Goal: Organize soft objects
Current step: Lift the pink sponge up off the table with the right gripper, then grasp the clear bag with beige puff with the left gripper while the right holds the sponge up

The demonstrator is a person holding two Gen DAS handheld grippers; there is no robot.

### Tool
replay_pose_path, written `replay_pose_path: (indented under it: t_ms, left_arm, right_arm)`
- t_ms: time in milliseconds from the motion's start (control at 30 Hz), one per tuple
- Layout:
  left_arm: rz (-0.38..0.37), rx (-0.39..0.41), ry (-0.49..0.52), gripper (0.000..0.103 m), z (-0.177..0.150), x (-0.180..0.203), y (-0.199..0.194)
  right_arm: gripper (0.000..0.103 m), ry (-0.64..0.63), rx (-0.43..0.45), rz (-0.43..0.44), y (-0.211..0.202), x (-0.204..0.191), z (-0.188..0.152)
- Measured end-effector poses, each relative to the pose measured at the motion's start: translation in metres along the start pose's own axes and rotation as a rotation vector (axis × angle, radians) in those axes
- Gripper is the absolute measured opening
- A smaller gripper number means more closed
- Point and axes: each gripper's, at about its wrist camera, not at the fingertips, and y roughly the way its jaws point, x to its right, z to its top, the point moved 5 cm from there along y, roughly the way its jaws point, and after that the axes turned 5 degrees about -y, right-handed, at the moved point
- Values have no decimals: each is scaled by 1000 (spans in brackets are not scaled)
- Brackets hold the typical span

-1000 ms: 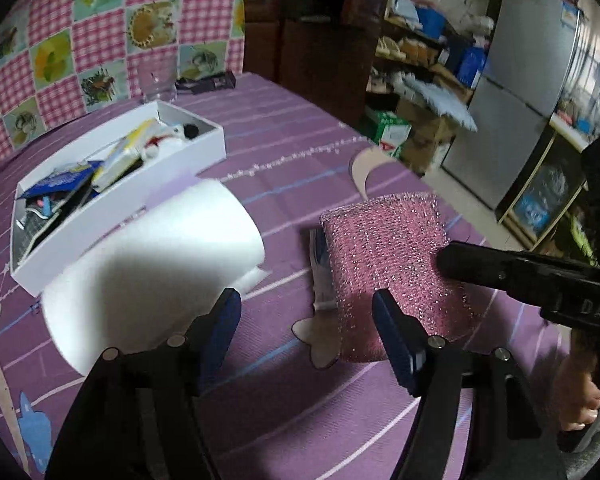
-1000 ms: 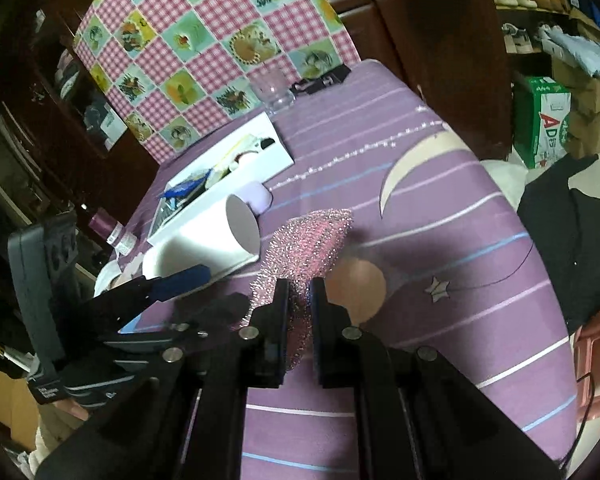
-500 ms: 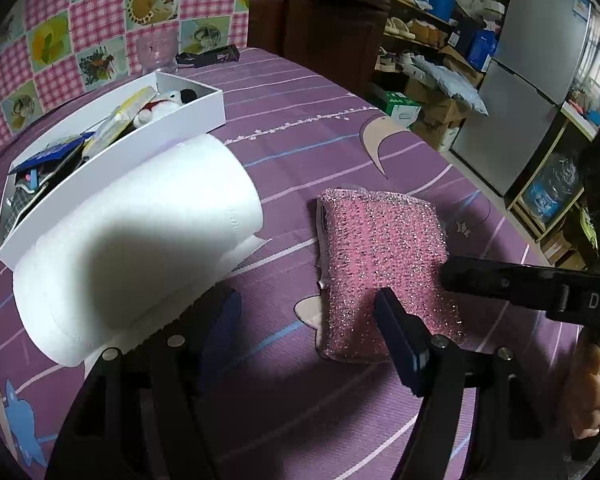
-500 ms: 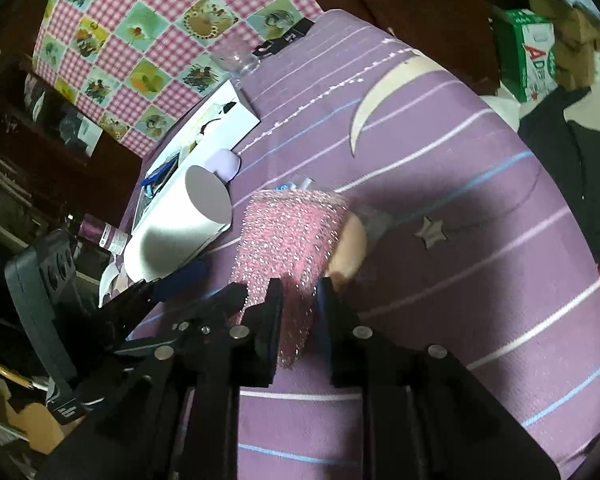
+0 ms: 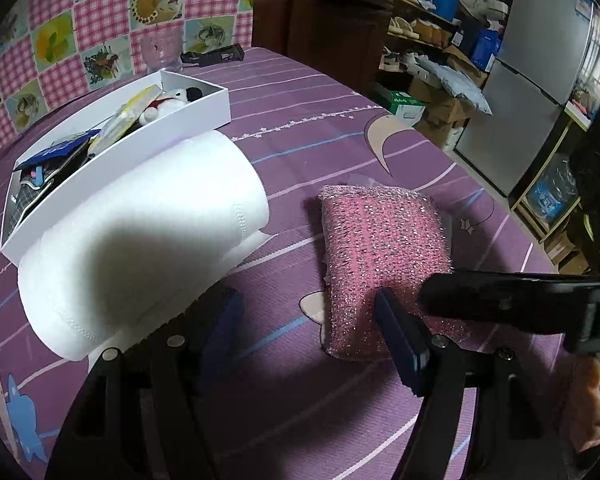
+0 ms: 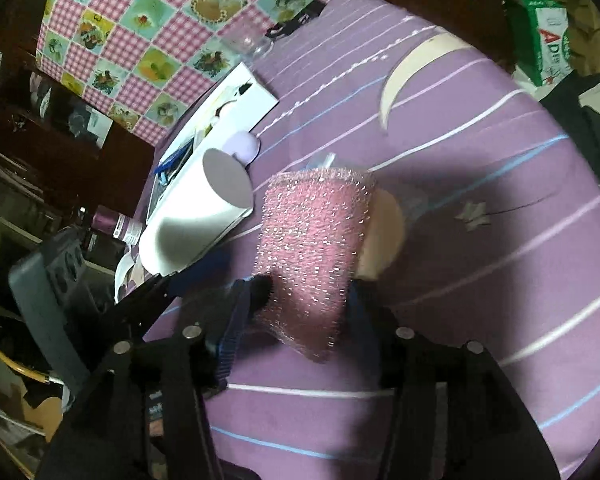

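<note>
Grey fridge (image 5: 540, 92), checkered cloth (image 5: 112, 24), cluttered shelves (image 5: 432, 28).

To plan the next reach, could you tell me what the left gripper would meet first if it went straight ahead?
Probably the purple tablecloth: the open left gripper points at bare cloth between the white paper roll and the pink scouring pad, though depth is unclear.

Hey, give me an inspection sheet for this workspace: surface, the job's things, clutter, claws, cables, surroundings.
Surface: purple tablecloth, striped, with moon and star prints.
Job's things: pink sponge lying flat; white paper roll on its side beside the white box.
Clutter: white box holds a plush toy and packets; clear glass and a dark object behind it.
Claws: left claw open, empty; right claw open, fingers either side of the sponge's near end.
Cables: thin dark line on the cloth; cable or print, cannot tell.
Surroundings: grey fridge, cluttered shelves, checked cloth.
</note>
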Motion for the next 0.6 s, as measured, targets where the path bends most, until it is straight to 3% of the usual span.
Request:
replay_pose_path:
  t_ms: [100,367,600]
  left_arm:
    - [6,13,-16,71,-1,-6,-3]
    - [-16,15,-48,71,-1,-12,-4]
    - [-30,100,-66,70,5,-18,-25]
  right_arm:
    - [26,-5,16,-43,3,1,2]
    - [16,17,78,39,-5,6,2]
    - [15,-47,198,96,-27,-4,6]
